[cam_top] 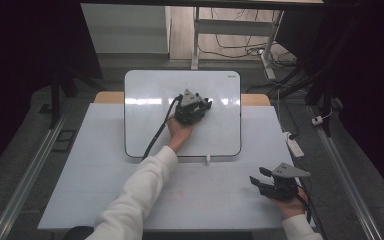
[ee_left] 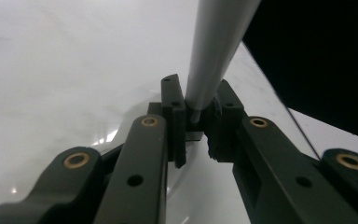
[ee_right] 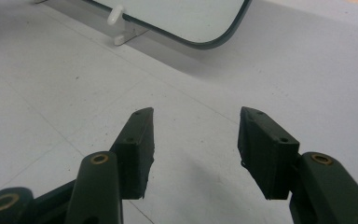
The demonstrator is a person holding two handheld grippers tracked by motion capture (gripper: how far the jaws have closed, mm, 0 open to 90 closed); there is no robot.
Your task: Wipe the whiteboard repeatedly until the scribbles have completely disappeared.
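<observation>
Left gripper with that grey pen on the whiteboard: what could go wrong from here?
The left gripper pinches the grey pen only at its very end, so pressing on the whiteboard could lever it askew or out. The board looks loose on the table, and the right gripper rests open, apart from it; strokes might slide it.

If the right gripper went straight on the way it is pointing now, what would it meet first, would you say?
Probably the rounded corner of the whiteboard, near its small white clip. The right gripper is open with nothing between its jaws, and bare table lies ahead of it until that edge. Depth is hard to judge.
</observation>
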